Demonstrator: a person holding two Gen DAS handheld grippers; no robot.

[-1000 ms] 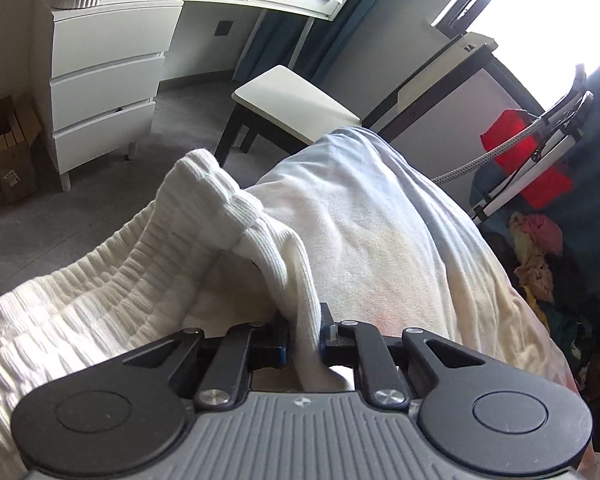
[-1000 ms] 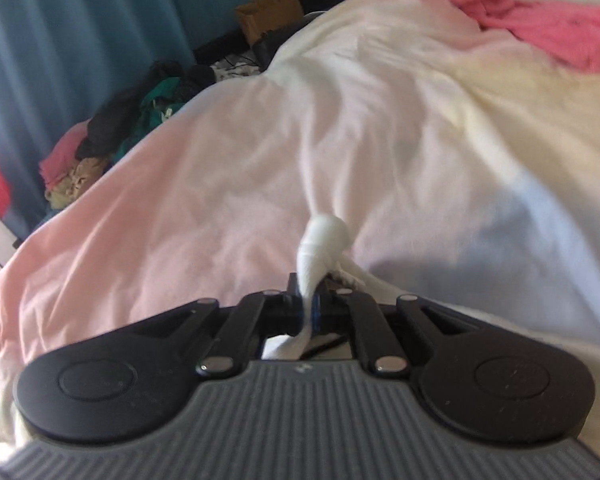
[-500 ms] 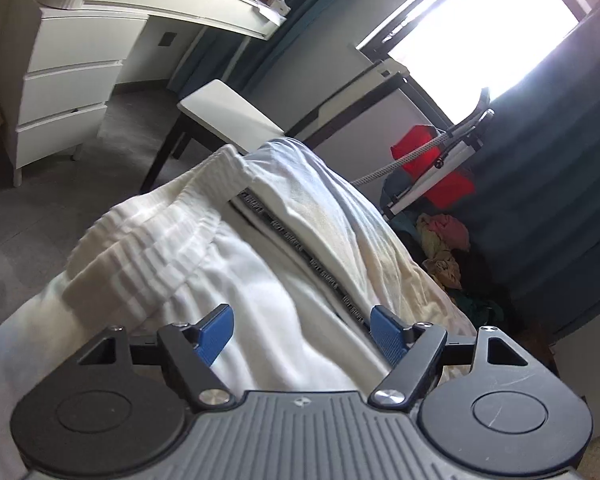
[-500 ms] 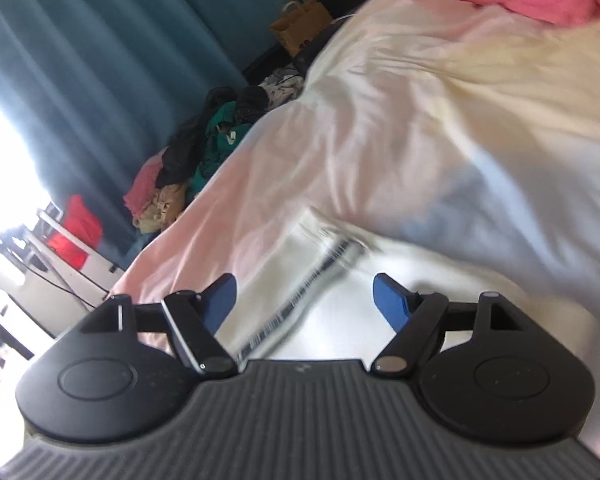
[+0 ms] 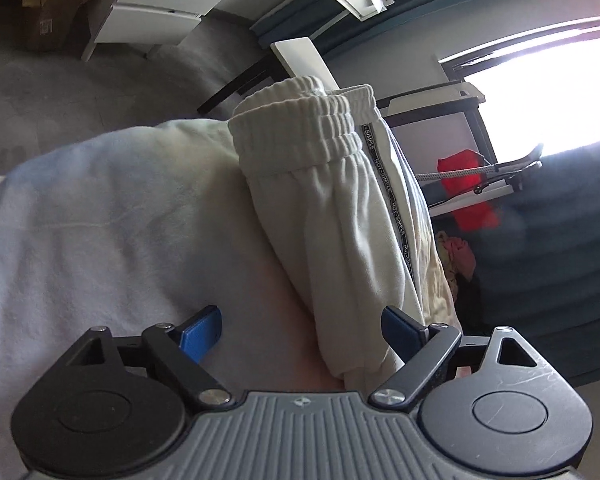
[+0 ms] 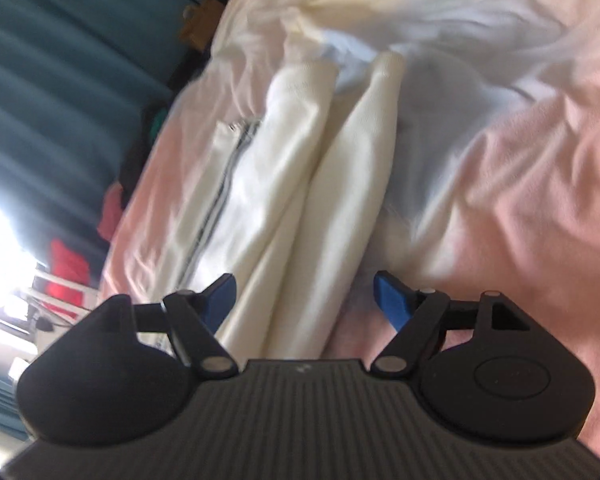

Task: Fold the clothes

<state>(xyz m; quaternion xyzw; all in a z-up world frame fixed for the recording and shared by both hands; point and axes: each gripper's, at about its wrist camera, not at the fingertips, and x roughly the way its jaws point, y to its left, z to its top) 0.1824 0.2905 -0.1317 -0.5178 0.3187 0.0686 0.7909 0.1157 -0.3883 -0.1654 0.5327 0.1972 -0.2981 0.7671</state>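
White sweatpants (image 5: 340, 208) lie flat on the bed, with a ribbed waistband at the bed's far end and a dark lettered stripe down the side. In the right wrist view the two legs (image 6: 300, 184) lie side by side, cuffs at the far end. My left gripper (image 5: 302, 330) is open and empty, just above the trousers' near part. My right gripper (image 6: 305, 294) is open and empty, above the legs.
The bed sheet (image 5: 100, 240) is pale pink and white, and creased (image 6: 520, 160). A white stool (image 5: 300, 60) and a white chest of drawers (image 5: 156, 12) stand beyond the bed. Clothes are piled by the teal curtain (image 5: 460, 252). A brown bag (image 6: 200, 24) sits past the bed.
Both grippers were shut on the white fabric a second ago, opened and let it go. Both views have since turned; the trousers now lie flat on the bed.
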